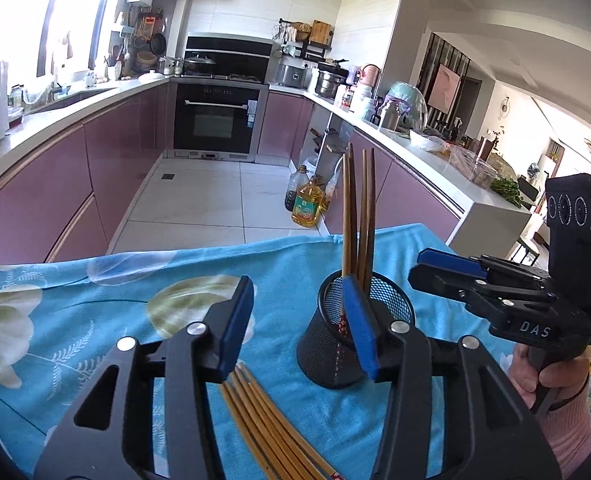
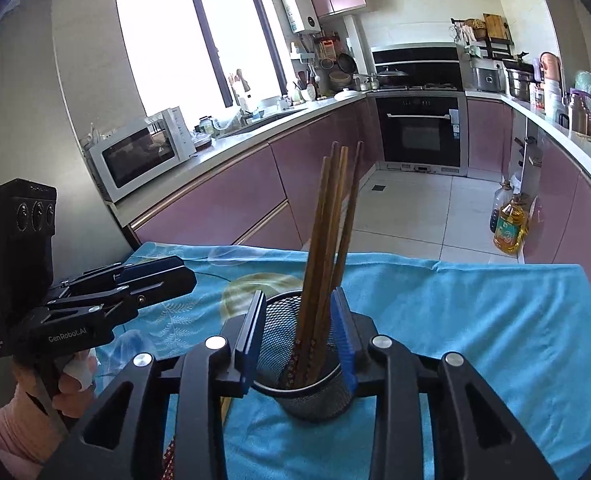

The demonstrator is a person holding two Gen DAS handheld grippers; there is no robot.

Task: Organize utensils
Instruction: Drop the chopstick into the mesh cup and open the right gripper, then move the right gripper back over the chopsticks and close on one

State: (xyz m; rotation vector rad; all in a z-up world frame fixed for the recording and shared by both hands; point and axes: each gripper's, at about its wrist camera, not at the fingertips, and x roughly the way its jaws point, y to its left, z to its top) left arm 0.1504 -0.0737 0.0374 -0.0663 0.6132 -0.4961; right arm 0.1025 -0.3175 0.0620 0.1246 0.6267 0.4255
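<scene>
The cup (image 2: pixel 307 376) of chopsticks (image 2: pixel 327 240) sits between the right hand-held gripper (image 2: pixel 299 344)'s parted, untouching jaws; the left hand-held gripper (image 1: pixel 295 320) gapes, empty, beside the cup.

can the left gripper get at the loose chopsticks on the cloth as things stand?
Probably yes. The left gripper is open and empty, and the loose chopsticks lie flat on the blue cloth just below its fingers. The mesh cup stands off to the side, so nothing covers them.

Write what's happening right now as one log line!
chopsticks: some standing in mesh cup | more lying on cloth | left gripper: open | right gripper: open
</scene>
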